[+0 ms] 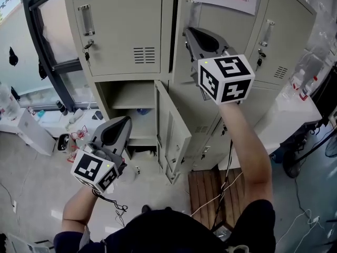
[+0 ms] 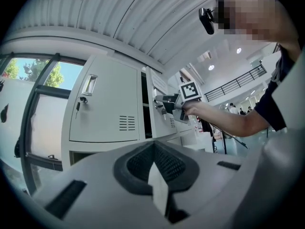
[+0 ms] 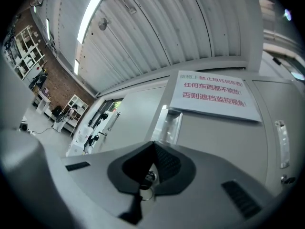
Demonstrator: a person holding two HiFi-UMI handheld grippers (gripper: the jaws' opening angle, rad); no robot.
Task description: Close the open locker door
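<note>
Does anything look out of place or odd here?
The lower locker door stands swung open while the door above is shut. Oddly, the right gripper is at an upper locker, jaws shut on its key, away from that open door.

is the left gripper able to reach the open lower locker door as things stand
Likely yes: the left gripper hangs just left of the lower locker door, nothing visible between them.

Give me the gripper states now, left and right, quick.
Left gripper: closed, nothing between the jaws.
Right gripper: closed on the key in the upper locker door.
</note>
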